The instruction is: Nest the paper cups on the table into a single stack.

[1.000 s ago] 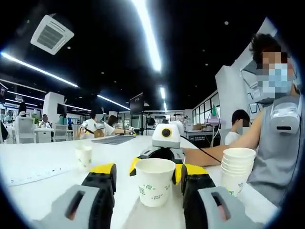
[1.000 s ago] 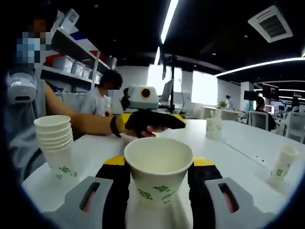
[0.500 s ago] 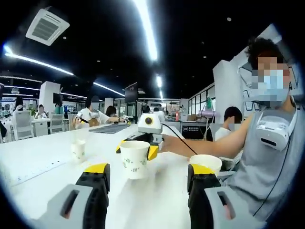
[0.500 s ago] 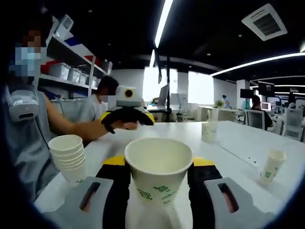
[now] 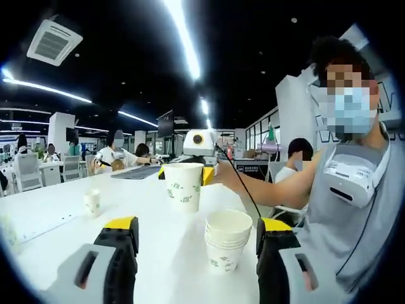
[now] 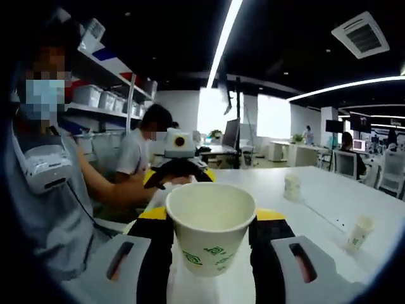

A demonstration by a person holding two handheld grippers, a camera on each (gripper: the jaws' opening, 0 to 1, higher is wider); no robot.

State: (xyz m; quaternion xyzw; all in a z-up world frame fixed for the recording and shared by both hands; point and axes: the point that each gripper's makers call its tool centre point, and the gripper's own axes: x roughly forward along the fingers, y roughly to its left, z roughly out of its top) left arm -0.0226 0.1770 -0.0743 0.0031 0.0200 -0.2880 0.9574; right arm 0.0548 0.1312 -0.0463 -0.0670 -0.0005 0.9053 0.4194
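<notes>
White paper cup with green print (image 6: 210, 235) sits clamped between the right gripper's (image 6: 210, 253) yellow-tipped black jaws, mouth up, lifted above the white table (image 6: 329, 202). In the left gripper view the same cup (image 5: 184, 185) hangs in the air in the right gripper (image 5: 188, 170), held out by a person's arm in a grey sleeveless top.

A short stack of nested white paper cups (image 5: 228, 239) stands upright on the table (image 5: 57, 209), between the left gripper's (image 5: 197, 244) jaws but touching neither; those jaws stand wide apart with nothing in them. The held cup is beyond the stack, higher and a little to the left in this view.

A single small paper cup (image 5: 92, 202) stands on the table well off to the left of the stack. In the right gripper view, two more single cups stand apart on the table: one upright farther back (image 6: 292, 188), one near the right edge (image 6: 359, 234).
</notes>
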